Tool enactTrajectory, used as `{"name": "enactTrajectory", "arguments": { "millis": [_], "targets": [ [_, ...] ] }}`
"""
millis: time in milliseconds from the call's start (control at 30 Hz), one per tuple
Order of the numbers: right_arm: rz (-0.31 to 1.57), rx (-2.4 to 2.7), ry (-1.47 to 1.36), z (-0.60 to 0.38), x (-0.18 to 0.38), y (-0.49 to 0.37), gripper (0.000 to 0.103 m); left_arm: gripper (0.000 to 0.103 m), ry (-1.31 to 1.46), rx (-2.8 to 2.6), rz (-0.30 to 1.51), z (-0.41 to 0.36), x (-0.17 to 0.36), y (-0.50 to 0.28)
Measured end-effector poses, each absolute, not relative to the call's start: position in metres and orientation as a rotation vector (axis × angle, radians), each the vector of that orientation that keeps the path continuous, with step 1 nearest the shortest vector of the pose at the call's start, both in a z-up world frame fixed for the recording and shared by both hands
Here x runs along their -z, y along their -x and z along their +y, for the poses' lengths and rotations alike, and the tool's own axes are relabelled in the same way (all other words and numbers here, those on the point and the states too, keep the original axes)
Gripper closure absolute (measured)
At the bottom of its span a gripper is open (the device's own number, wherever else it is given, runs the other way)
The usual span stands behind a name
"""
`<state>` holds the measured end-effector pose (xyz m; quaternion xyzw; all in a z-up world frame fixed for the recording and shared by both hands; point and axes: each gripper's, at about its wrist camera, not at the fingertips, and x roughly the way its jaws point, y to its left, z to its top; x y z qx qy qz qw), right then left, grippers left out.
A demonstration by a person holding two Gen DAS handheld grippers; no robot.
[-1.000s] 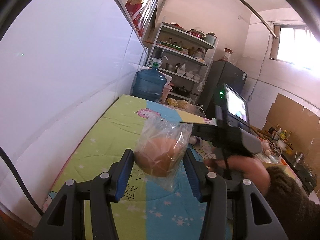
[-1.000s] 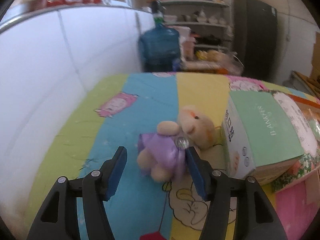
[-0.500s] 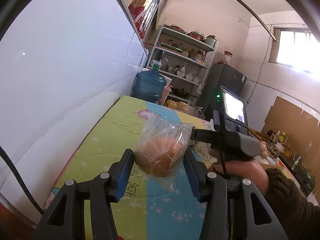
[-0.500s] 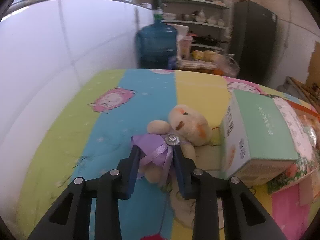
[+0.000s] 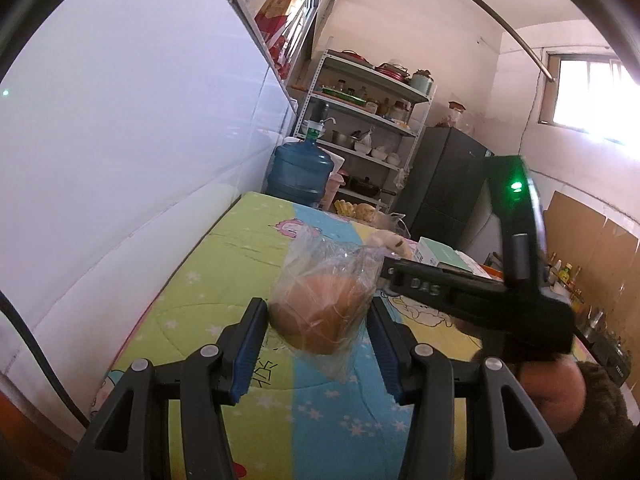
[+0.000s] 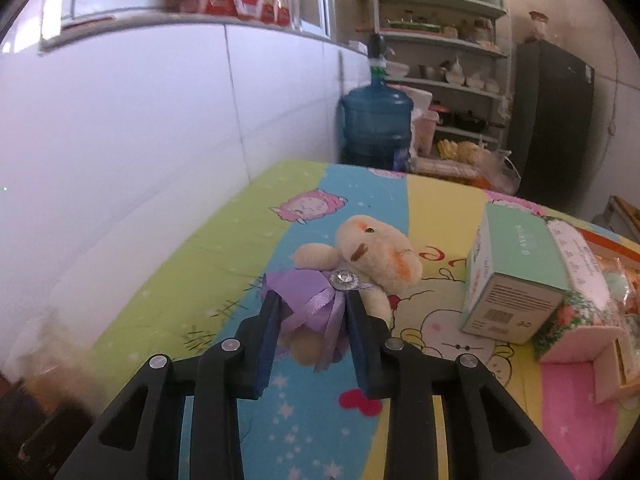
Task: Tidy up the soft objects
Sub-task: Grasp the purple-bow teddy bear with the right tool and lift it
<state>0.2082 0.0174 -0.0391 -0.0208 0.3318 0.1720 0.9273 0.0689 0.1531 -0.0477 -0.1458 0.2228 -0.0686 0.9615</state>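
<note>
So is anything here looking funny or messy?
Nothing is spilled or broken. The green box sits tilted, propped on the flowered pack beside it. The teddy is squeezed at its purple dress in the right gripper, and a bagged bun sits squeezed in the left gripper.

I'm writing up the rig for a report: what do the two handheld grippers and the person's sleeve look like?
Both the left gripper and the right gripper are matte black plastic linkages with silver rivets and blue-padded fingers. Seen from the left wrist, the right gripper's black body bears raised lettering and carries an upright black unit with a green light. A black cable runs at the left. The sleeve is dark brown knit.
</note>
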Motion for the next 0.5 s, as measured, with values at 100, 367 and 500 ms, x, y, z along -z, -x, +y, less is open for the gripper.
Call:
{"name": "enactTrajectory", "arguments": {
  "millis": [100, 367, 500],
  "targets": [
    [0.663, -0.366, 0.026, 0.011, 0.030, -0.198, 0.070, 0.052, 0.289, 0.139, 0.448, 0.149, 0.046, -0.068],
    [0.614, -0.359, -0.001, -0.012, 0.011, -0.177, 0.070, 0.052, 0.259, 0.163, 0.446, 0.135, 0.040, -0.066],
    [0.597, -0.340, -0.016, -0.029, 0.005, -0.168, 0.070, 0.052, 0.240, 0.166, 0.436, 0.129, 0.034, -0.064]
  ]
}}
